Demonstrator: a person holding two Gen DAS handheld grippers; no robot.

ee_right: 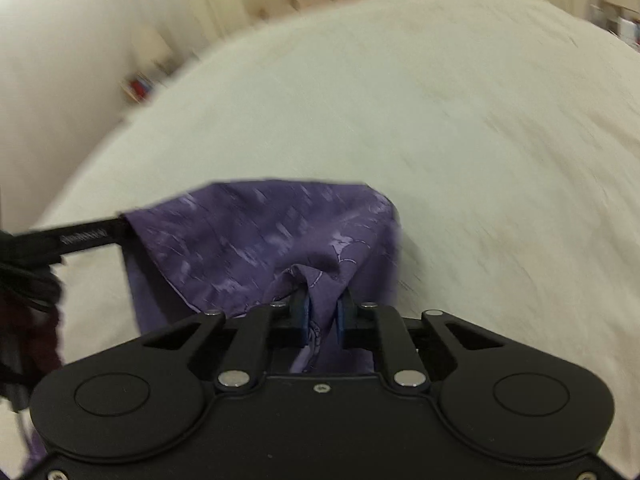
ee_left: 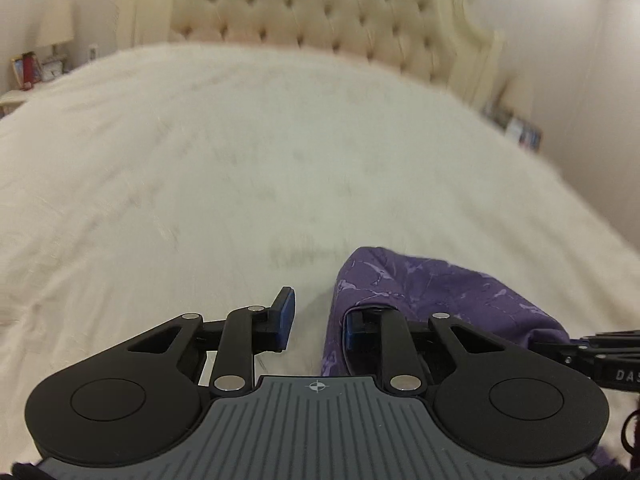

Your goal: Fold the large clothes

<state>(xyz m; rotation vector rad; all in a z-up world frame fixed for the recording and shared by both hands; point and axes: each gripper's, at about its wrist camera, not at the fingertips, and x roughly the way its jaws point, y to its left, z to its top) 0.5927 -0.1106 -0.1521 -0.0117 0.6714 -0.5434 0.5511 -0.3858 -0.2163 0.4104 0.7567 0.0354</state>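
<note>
A purple patterned garment (ee_right: 256, 236) hangs bunched over the white bed (ee_right: 440, 140) between my two grippers. My right gripper (ee_right: 322, 308) is shut on a fold of it, and the cloth fills the gap between its blue pads. In the left wrist view the garment (ee_left: 440, 284) drapes around the right finger of my left gripper (ee_left: 320, 312). The left fingertip (ee_left: 286, 312) stands bare, with a strip of bedcover showing between it and the cloth. Side-on in the right wrist view, the left gripper (ee_right: 116, 226) meets the garment's taut corner. The right gripper (ee_left: 560, 350) enters from the right edge.
A cream tufted headboard (ee_left: 320, 12) stands at the far end of the bed. A nightstand (ee_left: 16, 98) with a lamp (ee_left: 54, 26) is at the far left, and books (ee_left: 520, 128) lie by the wall on the right. A dark red sleeve (ee_right: 28, 320) shows at the left.
</note>
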